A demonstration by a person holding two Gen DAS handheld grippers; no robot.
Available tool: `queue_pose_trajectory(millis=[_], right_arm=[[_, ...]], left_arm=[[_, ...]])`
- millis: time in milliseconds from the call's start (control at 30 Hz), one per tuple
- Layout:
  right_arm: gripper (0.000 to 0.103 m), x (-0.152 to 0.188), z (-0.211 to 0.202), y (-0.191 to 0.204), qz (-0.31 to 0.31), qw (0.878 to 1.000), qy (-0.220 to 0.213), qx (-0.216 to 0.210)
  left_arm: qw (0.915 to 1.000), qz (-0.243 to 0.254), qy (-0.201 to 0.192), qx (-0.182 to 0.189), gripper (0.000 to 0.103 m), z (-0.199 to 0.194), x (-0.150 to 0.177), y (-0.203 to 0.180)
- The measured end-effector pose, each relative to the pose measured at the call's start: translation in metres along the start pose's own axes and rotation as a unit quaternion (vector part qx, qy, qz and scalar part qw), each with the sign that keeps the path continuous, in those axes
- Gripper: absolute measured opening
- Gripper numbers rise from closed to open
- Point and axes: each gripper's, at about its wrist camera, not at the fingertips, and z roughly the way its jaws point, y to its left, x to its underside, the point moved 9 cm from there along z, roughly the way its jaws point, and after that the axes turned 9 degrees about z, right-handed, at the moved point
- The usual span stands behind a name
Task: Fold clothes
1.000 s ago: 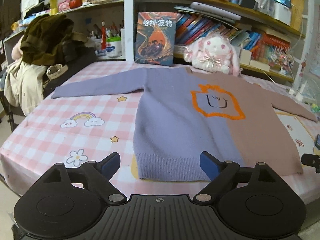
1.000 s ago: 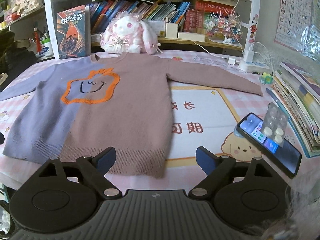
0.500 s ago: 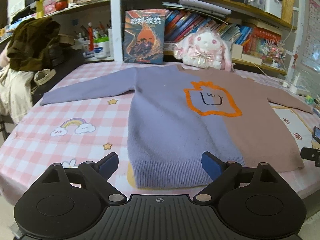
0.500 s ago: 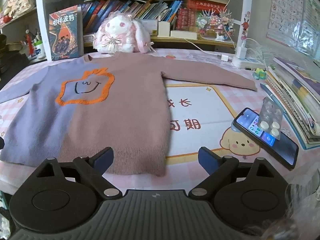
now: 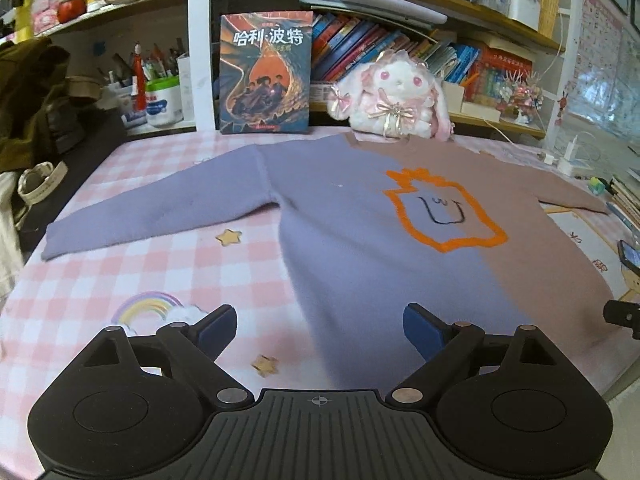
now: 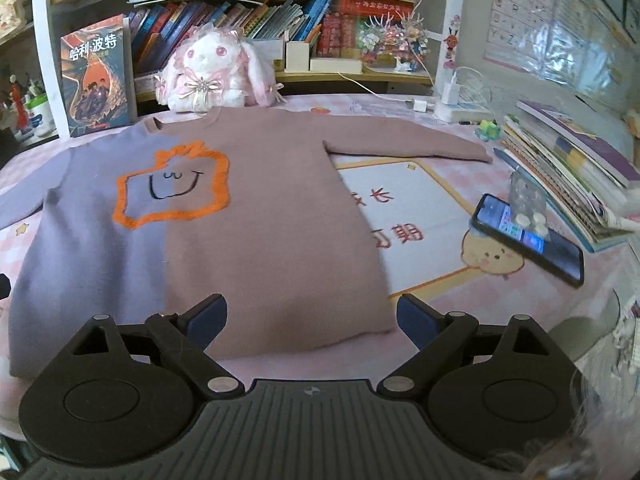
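A sweater (image 5: pixel 352 240) lies flat, front up, on the pink checked tablecloth (image 5: pixel 120 280); its left half is purple, its right half dusty pink, with an orange-outlined face on the chest. Both sleeves are spread out sideways. My left gripper (image 5: pixel 320 326) is open over the purple lower body, near its left side edge, with nothing between its fingers. In the right wrist view the same sweater (image 6: pixel 260 220) shows, and my right gripper (image 6: pixel 310 314) stands open above the pink hem near the bottom right corner. The right gripper's tip (image 5: pixel 620 316) peeks in at the left view's right edge.
A white plush rabbit (image 6: pixel 208 72) and an upright book (image 5: pixel 266 74) stand behind the collar, below packed shelves. A phone (image 6: pixel 528 238) with a blister pack on it and a stack of books (image 6: pixel 568 176) lie right of the sweater. Dark clothes (image 5: pixel 28 92) pile at the far left.
Both grippers have moved forward over the table; the sweater's hem, earlier ahead of the fingers, now lies at or under them. The sweater itself has not moved.
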Motion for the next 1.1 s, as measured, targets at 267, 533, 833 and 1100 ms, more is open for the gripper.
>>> queue_pose_trajectory(millis=[267, 533, 833, 1100], right_arm=[[0.092, 0.015, -0.006, 0.038, 0.032, 0.999, -0.005, 0.032], [0.092, 0.023, -0.013, 0.058, 0.039, 0.997, -0.004, 0.062], [0.092, 0.022, -0.014, 0.069, 0.028, 0.996, -0.004, 0.083], [0.092, 0.020, -0.012, 0.078, 0.014, 0.996, 0.002, 0.089]], left_arm=[[0.9999, 0.008, -0.010, -0.005, 0.093, 0.016, -0.011, 0.066], [0.9978, -0.028, -0.013, -0.059, 0.092, 0.040, -0.021, 0.150], [0.9912, -0.077, -0.026, -0.105, 0.091, 0.055, -0.023, 0.212], [0.9793, -0.154, -0.010, -0.131, 0.069, 0.067, -0.012, 0.258]])
